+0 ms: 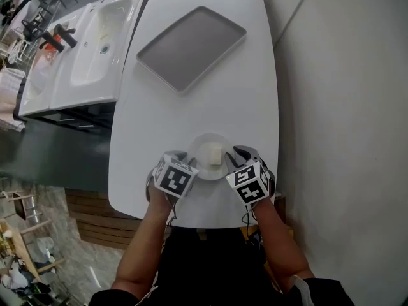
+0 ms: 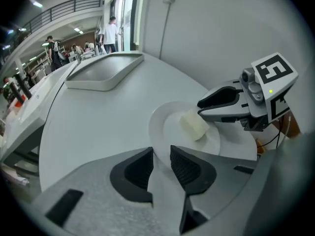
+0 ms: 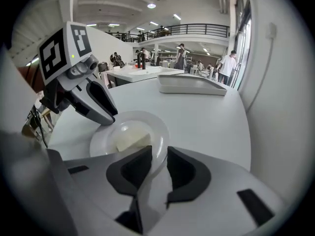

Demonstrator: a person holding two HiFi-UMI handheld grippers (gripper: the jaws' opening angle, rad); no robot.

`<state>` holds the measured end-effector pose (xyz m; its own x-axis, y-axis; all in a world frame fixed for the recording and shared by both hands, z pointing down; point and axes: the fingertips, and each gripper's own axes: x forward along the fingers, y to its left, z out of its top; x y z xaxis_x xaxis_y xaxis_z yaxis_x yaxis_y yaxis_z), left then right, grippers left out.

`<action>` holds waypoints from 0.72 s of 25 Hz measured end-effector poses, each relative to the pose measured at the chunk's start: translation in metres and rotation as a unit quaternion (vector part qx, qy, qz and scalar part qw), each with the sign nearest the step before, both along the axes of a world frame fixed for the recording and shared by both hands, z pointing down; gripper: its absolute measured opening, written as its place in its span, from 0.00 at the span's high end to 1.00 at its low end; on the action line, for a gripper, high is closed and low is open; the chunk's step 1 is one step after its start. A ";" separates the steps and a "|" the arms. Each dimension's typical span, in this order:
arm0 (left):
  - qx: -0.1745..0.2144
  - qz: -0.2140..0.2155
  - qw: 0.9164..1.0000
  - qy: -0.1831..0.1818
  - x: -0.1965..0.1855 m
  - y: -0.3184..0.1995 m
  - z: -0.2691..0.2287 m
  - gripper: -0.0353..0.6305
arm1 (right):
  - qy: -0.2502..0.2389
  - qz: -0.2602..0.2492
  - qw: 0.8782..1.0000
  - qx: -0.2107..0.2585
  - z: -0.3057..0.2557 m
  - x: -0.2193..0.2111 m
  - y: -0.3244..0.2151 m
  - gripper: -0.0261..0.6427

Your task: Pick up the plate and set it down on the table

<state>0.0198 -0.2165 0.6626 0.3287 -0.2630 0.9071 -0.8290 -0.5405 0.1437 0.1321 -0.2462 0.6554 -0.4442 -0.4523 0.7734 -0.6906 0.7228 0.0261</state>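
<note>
Your forearms angle inward, left gripper (image 1: 185, 160) and right gripper (image 1: 236, 156) flanking the plate (image 1: 205, 141), jaws slightly spread around its rim.

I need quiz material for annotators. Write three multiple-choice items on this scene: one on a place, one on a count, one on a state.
1. Where is the grey tray relative to the plate? A. on it B. beyond it, at the far end of the table C. under it
2. How many things lie on the plate? A. one B. three C. none
3. How does the plate lie? A. upside down B. on edge C. flat on the table
Key: B, the tray lies farther off; A, one pale block shows; C, it rests flat, rim between the jaws of the left gripper and of the right gripper.
</note>
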 end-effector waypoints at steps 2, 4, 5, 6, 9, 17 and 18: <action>0.017 -0.012 1.000 0.023 -0.008 0.000 -0.001 0.80 | -0.039 0.019 0.999 0.004 0.000 -0.002 -0.002 0.84; 0.067 -0.033 0.995 0.062 -0.019 0.007 -0.017 0.82 | -0.102 0.049 0.993 0.023 -0.017 0.003 0.003 0.84; 0.105 -0.041 0.990 0.091 -0.022 0.014 -0.035 0.85 | -0.137 0.056 0.988 0.034 -0.034 0.008 0.012 0.86; 0.142 -0.047 0.980 0.127 -0.024 0.024 -0.056 0.90 | -0.176 0.054 0.982 0.039 -0.053 0.012 0.026 0.92; 0.206 -0.039 0.947 0.243 -0.027 0.065 -0.116 0.94 | -0.293 0.013 0.955 0.031 -0.115 0.008 0.068 0.95; 0.157 0.008 0.880 0.447 -0.026 0.200 -0.155 0.94 | -0.460 -0.012 0.887 0.032 -0.212 -0.046 0.214 0.96; 0.165 0.019 0.874 0.456 -0.029 0.206 -0.165 0.94 | -0.473 -0.013 0.880 0.033 -0.219 -0.057 0.223 0.96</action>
<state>-0.0088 -0.0106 0.4974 0.8899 -0.4340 0.1405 -0.4317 -0.7018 0.5667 0.0749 -0.0234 0.4364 -0.8865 -0.4621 0.0245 -0.4088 0.7573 -0.5093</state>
